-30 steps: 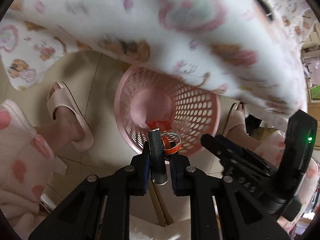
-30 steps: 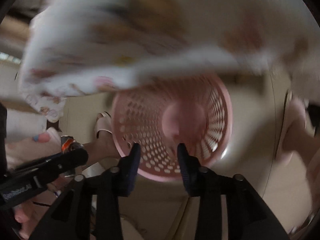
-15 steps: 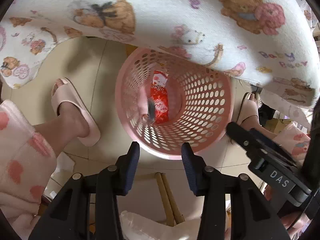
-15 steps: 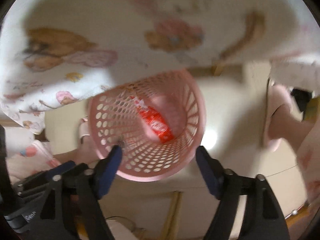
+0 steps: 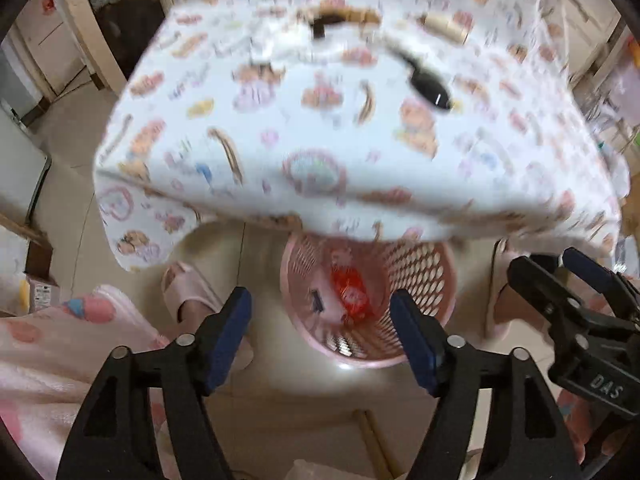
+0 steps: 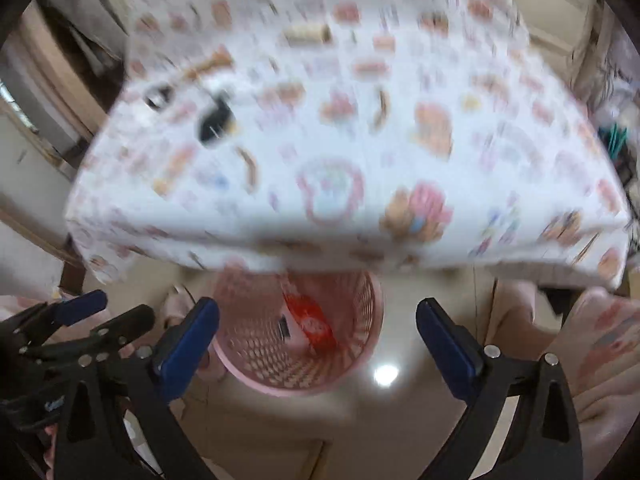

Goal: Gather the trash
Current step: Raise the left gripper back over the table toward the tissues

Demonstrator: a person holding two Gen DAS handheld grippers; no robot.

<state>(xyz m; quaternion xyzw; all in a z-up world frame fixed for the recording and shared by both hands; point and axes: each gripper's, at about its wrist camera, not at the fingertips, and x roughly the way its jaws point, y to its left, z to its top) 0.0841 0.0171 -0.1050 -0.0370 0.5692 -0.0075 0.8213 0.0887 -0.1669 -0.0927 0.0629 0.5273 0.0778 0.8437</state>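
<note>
- Two hand-held grippers are seen nearest the cameras: the left hand-held gripper [image 5: 320, 332] and the right hand-held gripper [image 6: 318, 340], each with its jaws spread wide and nothing between the blue pads.
- Both are held above the pink basket [image 5: 424, 280], which suggests that the space over its mouth is being kept free for dropping.
- One red wrapper [image 5: 352, 292] is found lying inside the basket against the perforated wall, beside a small dark item [image 5: 317, 301] too blurred to be identified; this trash is judged as already collected.
- The basket is stood on the tiled floor [image 6: 304, 432], partly under the counter edge, presumably so that trash can be carried a short way from the surface above.
- Slippered feet [image 5: 188, 292] are seen on either side of the basket.
- Farther off, the counter [image 5: 320, 128] is covered by a printed cloth; a dark spoon-like object [image 5: 428, 86] and a pale roll-shaped object [image 5: 442, 28] rest on it, well apart from both grippers. Blur prevents a firmer identification.
</note>
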